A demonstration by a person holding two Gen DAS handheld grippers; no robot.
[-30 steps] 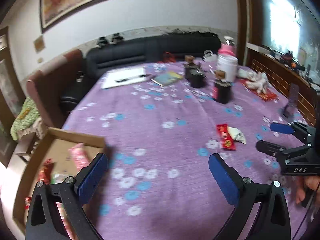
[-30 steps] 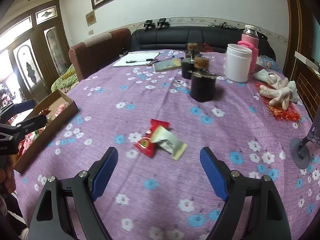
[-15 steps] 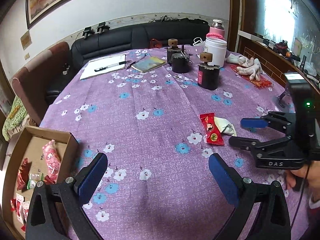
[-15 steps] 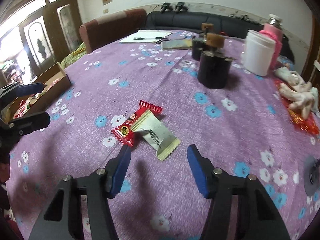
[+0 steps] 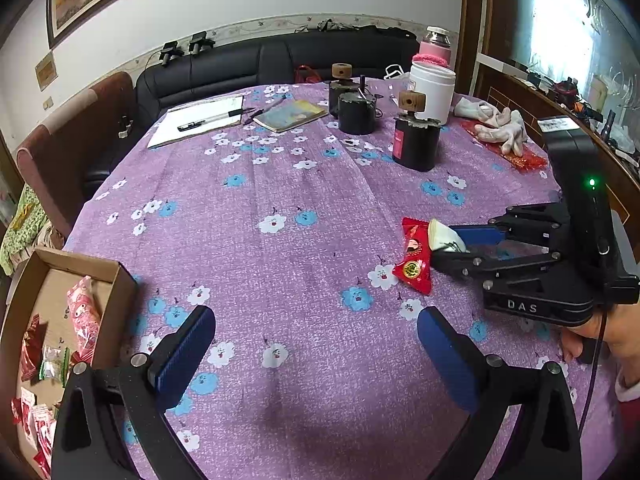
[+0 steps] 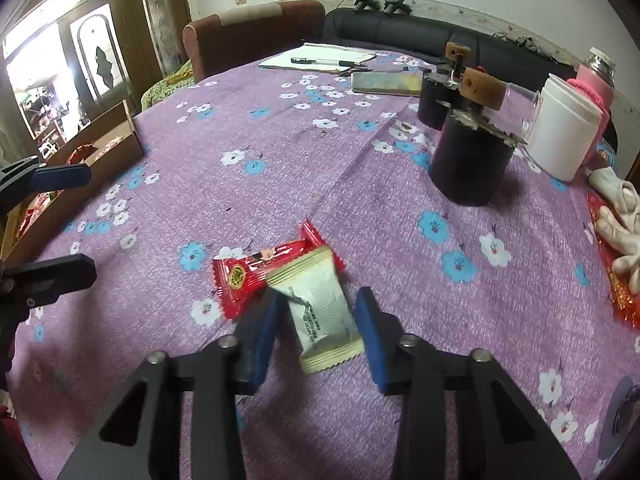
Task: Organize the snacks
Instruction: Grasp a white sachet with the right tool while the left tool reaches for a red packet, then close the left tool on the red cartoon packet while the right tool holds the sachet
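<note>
A: Where are the snacks sitting on the purple floral tablecloth (image 5: 280, 184)?

B: Two lie together right of centre in the left wrist view. A red snack packet (image 5: 414, 256) is flat on the cloth, and a cream snack packet (image 5: 442, 238) overlaps its right edge. In the right wrist view the same pair sits at lower centre, the cream one (image 6: 324, 300) lying across the red one (image 6: 256, 272)

A: And the right gripper (image 6: 316, 332)?

B: It is down at the cream packet with one blue pad on either side of it. The jaws are narrowed but there is a visible gap on each side of the wrapper, so they are parted around it, not pinching it. From the left wrist view the gripper (image 5: 464, 246) comes in from the right edge, its fingers straddling the cream packet's right end

A: The left gripper (image 5: 316, 340)?

B: Spread wide at the bottom of its own view, holding nothing, over bare cloth. In the right wrist view it (image 6: 56, 224) shows at the left edge, also spread

A: Where is the box?

B: The cardboard box (image 5: 116, 276) is at the lower left of the left wrist view, at the table's edge, with several red and pink snack packets (image 5: 82, 316) inside. In the right wrist view it (image 6: 108, 140) sits at mid left

A: Anything else on the table?

B: Toward the top of the left view, a black canister with a wooden knob (image 5: 414, 142), a white jar (image 5: 432, 88), a notepad with a pen (image 5: 200, 120), and white gloves (image 5: 500, 124) at the upper right
</note>
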